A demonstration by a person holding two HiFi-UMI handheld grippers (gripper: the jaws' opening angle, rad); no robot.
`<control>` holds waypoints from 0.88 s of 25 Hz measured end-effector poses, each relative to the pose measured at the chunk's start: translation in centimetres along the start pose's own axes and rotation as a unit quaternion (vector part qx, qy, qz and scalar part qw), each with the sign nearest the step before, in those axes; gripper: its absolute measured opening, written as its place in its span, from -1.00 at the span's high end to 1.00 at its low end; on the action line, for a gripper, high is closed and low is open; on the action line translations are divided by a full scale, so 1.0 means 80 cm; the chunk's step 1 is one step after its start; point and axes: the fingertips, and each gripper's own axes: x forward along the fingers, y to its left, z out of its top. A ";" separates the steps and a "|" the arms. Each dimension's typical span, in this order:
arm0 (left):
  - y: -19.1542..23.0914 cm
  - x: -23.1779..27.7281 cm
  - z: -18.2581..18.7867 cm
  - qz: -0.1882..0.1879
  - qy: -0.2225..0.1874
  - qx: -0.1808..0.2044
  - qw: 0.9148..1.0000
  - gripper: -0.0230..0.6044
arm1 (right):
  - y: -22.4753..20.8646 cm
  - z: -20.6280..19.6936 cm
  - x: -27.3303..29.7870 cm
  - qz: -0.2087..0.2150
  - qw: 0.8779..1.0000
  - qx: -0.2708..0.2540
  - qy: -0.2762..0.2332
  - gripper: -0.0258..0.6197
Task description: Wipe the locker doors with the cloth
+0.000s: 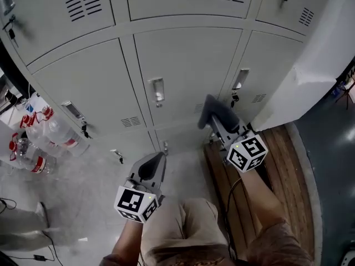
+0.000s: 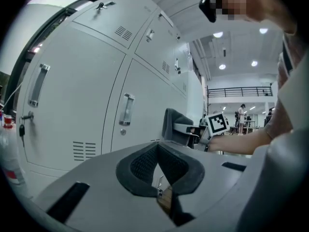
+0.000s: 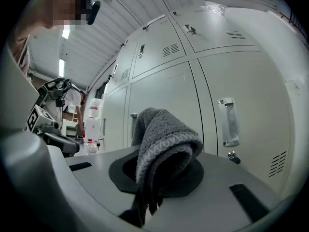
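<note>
The wiping looks barely under way, if at all. The right claw (image 1: 217, 124) is clamped on a folded dark grey cloth (image 1: 213, 109), which it holds up near the lower row of locker doors (image 1: 188, 65), close to the seam between the middle door and the one to its right. No view shows whether the cloth actually touches the metal. The doors show no wet streaks or wiped patches, so I cannot tell which are done; by my reading, every door in sight is left to wipe. The left claw (image 1: 156, 159) hangs lower, above the floor and well short of the doors, its jaws pressed together with nothing between them. All the lockers are shut, some with keys hanging from their locks, so what they hold is hidden. On the floor at the left stand clear bottles (image 1: 39, 140) with red caps; how full they are is hard to make out.
</note>
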 end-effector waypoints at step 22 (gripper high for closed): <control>0.001 -0.086 0.465 0.002 0.040 -0.032 0.999 0.95 | 0.146 0.398 -0.029 -0.001 0.996 0.056 0.072 0.81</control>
